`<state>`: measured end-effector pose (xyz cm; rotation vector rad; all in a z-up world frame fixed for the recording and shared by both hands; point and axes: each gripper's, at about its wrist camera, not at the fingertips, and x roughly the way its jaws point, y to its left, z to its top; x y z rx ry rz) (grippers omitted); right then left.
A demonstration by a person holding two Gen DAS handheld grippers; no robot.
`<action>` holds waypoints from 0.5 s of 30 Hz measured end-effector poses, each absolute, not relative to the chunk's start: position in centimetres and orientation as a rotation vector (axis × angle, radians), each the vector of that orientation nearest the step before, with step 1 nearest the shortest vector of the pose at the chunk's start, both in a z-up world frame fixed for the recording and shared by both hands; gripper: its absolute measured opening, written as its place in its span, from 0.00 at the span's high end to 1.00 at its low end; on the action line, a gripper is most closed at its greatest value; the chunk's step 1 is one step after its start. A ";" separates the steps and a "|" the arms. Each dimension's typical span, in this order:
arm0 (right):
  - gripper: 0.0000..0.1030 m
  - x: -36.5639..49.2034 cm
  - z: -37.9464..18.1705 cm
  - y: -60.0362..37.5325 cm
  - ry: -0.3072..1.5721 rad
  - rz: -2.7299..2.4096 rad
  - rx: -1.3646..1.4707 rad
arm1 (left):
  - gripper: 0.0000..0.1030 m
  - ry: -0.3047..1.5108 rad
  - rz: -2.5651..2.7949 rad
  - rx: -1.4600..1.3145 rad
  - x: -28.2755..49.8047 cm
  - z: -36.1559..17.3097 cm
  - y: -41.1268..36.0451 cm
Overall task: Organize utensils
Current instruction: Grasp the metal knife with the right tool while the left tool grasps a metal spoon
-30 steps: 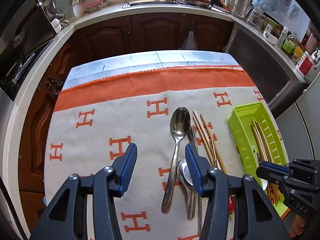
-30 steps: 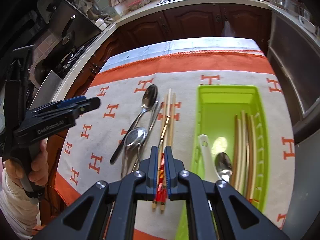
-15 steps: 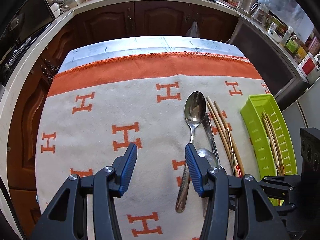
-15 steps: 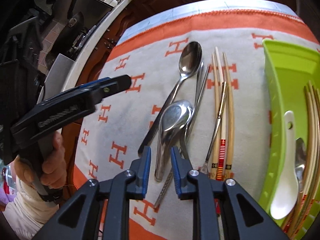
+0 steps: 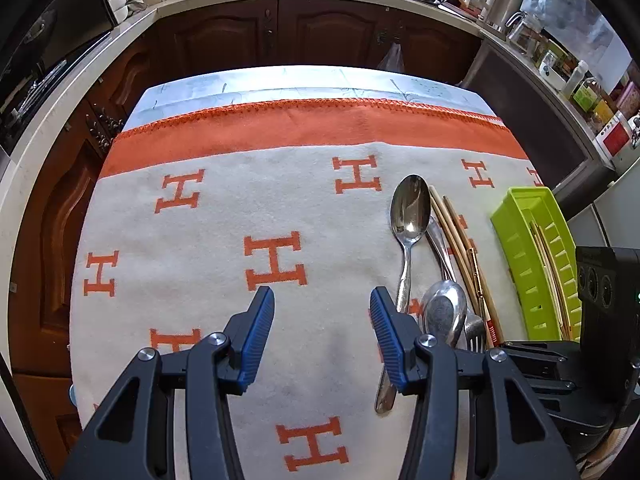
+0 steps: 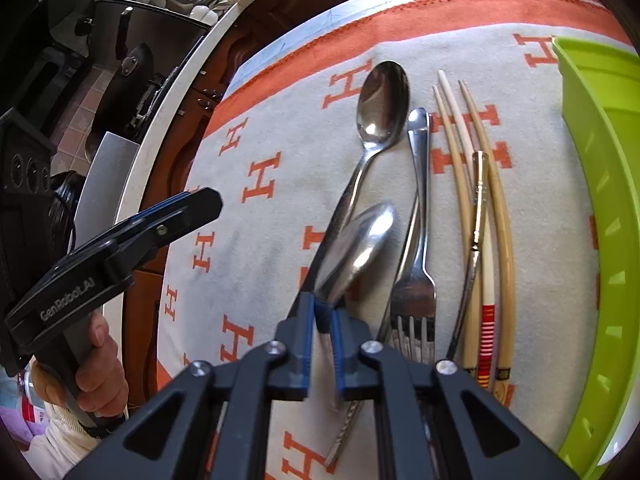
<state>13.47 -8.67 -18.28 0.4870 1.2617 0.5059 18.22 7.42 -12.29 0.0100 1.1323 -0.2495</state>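
- Right gripper (image 6: pixel 322 312): blue pads pressed together on the neck of the short spoon (image 6: pixel 356 248), its bowl lying just ahead of the fingertips.
- That spoon overlaps the long spoon (image 6: pixel 382 100) on the cloth (image 6: pixel 280 200); a fork (image 6: pixel 416 280) lies just beside it, tines toward the camera.
- Chopsticks (image 6: pixel 502 208) lie beyond the fork, near the green tray (image 6: pixel 600 200).
- Left gripper (image 5: pixel 322 336): pads apart, nothing between them, above bare cloth beside the spoons.
- A hand (image 6: pixel 100 364) grips its handle.
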 end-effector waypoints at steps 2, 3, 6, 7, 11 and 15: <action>0.95 13.3 -17.8 -8.8 1.244 0.507 0.480 | 0.53 1.135 -0.256 0.001 18.5 -12.5 7.3; 0.95 13.2 -17.4 -8.9 1.231 0.511 0.478 | 0.53 1.135 -0.262 -0.004 18.6 -12.6 7.1; 0.95 12.9 -15.9 -9.6 1.189 0.516 0.470 | 0.51 1.145 -0.299 -0.030 19.2 -13.1 6.4; 0.95 12.9 -15.5 -9.8 1.176 0.514 0.469 | 0.49 1.149 -0.314 -0.041 19.5 -13.4 6.1; 0.95 12.5 -13.8 -11.9 1.119 0.489 0.456 | 0.47 1.151 -0.364 -0.070 21.0 -14.4 4.4; 0.95 12.1 -13.0 -14.1 1.088 0.464 0.448 | 0.46 1.120 -0.398 -0.076 22.5 -15.2 2.6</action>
